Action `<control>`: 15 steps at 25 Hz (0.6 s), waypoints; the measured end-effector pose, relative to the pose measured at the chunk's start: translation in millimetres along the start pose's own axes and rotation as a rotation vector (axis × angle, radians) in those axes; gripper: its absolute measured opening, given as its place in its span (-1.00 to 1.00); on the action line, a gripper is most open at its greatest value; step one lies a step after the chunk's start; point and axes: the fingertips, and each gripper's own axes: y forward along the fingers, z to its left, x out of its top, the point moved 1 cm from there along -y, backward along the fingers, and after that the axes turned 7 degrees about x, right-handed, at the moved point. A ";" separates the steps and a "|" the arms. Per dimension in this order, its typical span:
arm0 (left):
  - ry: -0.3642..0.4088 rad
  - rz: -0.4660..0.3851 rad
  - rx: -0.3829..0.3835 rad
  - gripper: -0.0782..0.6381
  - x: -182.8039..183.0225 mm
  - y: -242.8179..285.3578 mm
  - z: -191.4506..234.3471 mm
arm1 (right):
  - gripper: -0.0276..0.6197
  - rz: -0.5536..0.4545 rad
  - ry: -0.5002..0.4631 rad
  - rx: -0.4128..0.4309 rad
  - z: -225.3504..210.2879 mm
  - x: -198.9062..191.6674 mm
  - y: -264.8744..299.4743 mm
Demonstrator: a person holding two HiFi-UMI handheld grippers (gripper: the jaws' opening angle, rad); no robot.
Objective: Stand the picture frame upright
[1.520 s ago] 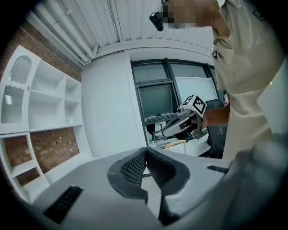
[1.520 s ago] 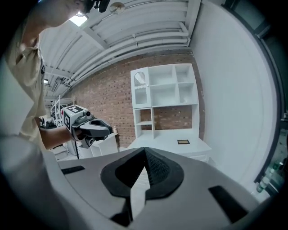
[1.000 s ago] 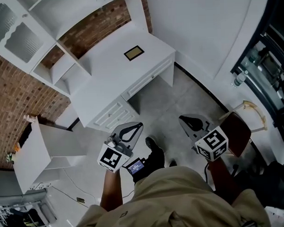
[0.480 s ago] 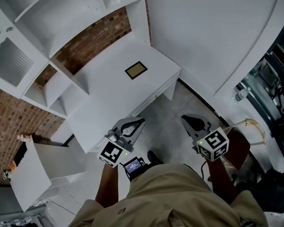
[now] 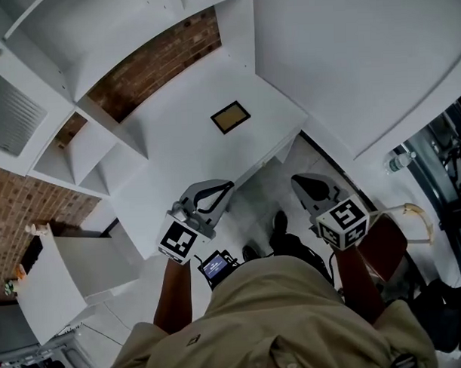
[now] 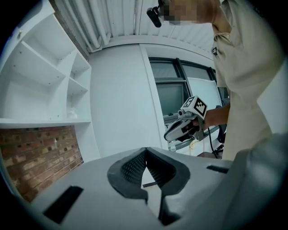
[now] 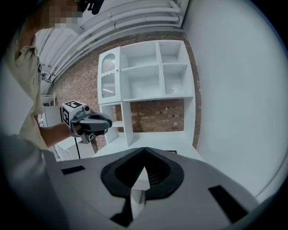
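A small picture frame [image 5: 230, 117] with a dark rim and tan middle lies flat on the white desk [image 5: 177, 155], towards its right end. My left gripper [image 5: 224, 187] is shut and empty, held over the desk's front edge, well short of the frame. My right gripper [image 5: 296, 182] is shut and empty too, over the floor to the right of the desk. In the right gripper view a dark edge of the frame [image 7: 171, 152] shows on the desk just past the jaws, with the left gripper [image 7: 92, 121] at the left. The left gripper view shows the right gripper [image 6: 179, 130].
White shelving [image 5: 85, 132] with a brick back stands on the desk's left and rear. A white wall [image 5: 347, 55] runs along the right. A white cabinet [image 5: 64, 272] stands at the lower left, and a dark chair [image 5: 387, 238] at the right behind me.
The view has closed in on the desk, and the frame sits lower and nearer in the head view. Both grippers have come forward with me, the left now reaching the desk's front edge.
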 end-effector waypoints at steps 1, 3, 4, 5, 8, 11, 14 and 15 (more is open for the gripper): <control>-0.004 0.004 0.008 -0.76 -2.3 2.3 7.3 | -0.91 0.004 0.000 0.008 -6.1 1.5 8.5; -0.011 0.020 0.032 -0.76 -8.5 6.2 21.4 | -0.91 0.014 0.002 0.028 -19.9 2.8 26.7; -0.013 0.031 0.045 -0.76 -12.4 9.1 29.0 | -0.91 0.018 0.002 0.036 -28.4 3.3 36.9; -0.014 0.041 0.057 -0.76 -16.4 13.4 37.2 | -0.91 0.022 0.002 0.043 -38.3 3.9 47.8; -0.028 0.076 0.091 -0.76 -30.5 30.6 64.9 | -0.91 0.041 0.000 0.060 -71.2 5.2 85.5; -0.058 0.117 0.118 -0.76 -48.7 52.6 96.1 | -0.91 0.065 0.002 0.070 -109.0 4.9 126.5; -0.083 0.150 0.134 -0.76 -66.9 79.9 126.4 | -0.90 0.093 0.012 0.079 -149.6 3.9 164.2; -0.098 0.161 0.143 -0.76 -73.9 89.6 136.7 | -0.90 0.106 0.016 0.084 -163.0 2.8 176.5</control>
